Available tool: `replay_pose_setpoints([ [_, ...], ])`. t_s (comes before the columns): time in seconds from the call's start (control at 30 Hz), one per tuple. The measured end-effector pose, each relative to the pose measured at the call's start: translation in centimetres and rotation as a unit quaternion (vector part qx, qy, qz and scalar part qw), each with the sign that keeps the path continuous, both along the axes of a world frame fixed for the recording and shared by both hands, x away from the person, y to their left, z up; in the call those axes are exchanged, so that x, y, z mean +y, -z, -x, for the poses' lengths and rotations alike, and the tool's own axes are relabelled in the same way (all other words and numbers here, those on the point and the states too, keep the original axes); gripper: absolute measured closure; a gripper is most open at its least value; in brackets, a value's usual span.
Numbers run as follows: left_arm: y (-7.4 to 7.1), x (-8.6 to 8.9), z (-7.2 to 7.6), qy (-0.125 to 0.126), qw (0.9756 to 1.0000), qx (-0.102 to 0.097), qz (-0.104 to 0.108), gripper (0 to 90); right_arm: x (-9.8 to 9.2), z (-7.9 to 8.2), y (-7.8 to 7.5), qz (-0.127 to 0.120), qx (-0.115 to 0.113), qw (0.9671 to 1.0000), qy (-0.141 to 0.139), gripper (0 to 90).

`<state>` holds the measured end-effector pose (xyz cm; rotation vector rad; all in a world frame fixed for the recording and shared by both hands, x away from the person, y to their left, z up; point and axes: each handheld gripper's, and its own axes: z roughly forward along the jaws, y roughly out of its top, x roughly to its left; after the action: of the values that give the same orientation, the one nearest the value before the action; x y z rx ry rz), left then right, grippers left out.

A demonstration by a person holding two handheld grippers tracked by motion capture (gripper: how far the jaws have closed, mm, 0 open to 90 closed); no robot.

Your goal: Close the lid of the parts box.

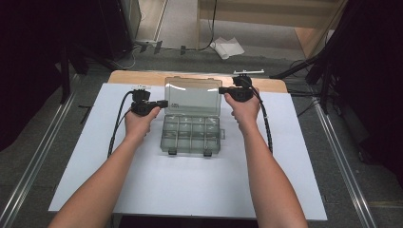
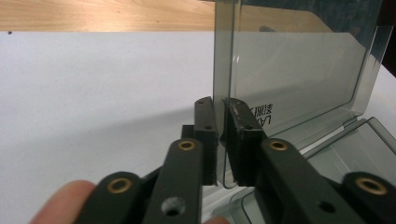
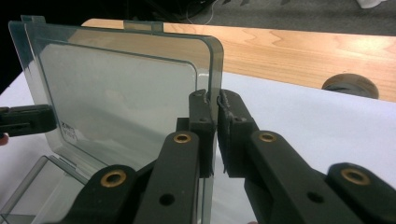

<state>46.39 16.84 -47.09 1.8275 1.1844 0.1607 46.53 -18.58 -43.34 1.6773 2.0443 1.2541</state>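
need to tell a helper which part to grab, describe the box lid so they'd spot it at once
On the white sheet covering the table sits a smoky clear box with small compartments. The lid is the flat tinted panel standing upright at the box's far edge, pinched on its side edges by the left gripper and right gripper. Unlike the tray, it has no dividers.

Compartment box (image 1: 191, 135) mid-table (image 1: 142, 190), its lid (image 1: 193, 96) upright behind, between left tongs (image 1: 165, 103) and right tongs (image 1: 221, 90).
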Motion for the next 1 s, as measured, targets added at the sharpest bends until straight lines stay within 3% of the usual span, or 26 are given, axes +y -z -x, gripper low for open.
replay_pose_setpoints([
  [0.07,-0.1,0.6,0.0,-0.001,0.9998,-0.001,0.021,73.4,0.0,0.1,0.0,0.001,-0.001,1.0000,-0.001,85.9],
  [0.17,-0.5,1.6,-0.1,-0.002,0.9990,0.000,0.046,73.4,0.0,0.2,0.1,-0.003,-0.007,1.0000,0.001,85.9],
  [0.37,-0.9,2.0,-0.9,-0.005,0.9990,0.009,0.044,88.9,-0.1,0.5,0.1,-0.004,-0.015,0.9999,-0.001,85.9],
  [0.47,-1.0,1.7,-1.5,-0.006,0.9991,0.015,0.038,89.5,0.0,0.7,0.0,-0.002,-0.018,0.9998,-0.003,85.8],
  [0.57,-1.1,1.8,-2.3,-0.012,0.9981,0.028,0.053,89.8,0.0,0.8,-0.2,-0.002,-0.020,0.9998,-0.006,85.8],
  [0.67,-1.1,1.6,-3.1,-0.009,0.9976,0.044,0.052,89.8,0.0,1.0,-0.2,0.001,-0.025,0.9997,-0.007,85.7],
  [0.8,-1.5,1.2,-3.8,-0.017,0.9975,0.042,0.054,89.9,-0.2,1.3,-0.2,0.000,-0.031,0.9994,-0.012,85.6],
  [1.0,-1.6,0.5,-4.9,-0.004,0.9957,0.055,0.075,89.9,-0.5,1.7,-0.2,-0.002,-0.040,0.9989,-0.022,85.4],
])
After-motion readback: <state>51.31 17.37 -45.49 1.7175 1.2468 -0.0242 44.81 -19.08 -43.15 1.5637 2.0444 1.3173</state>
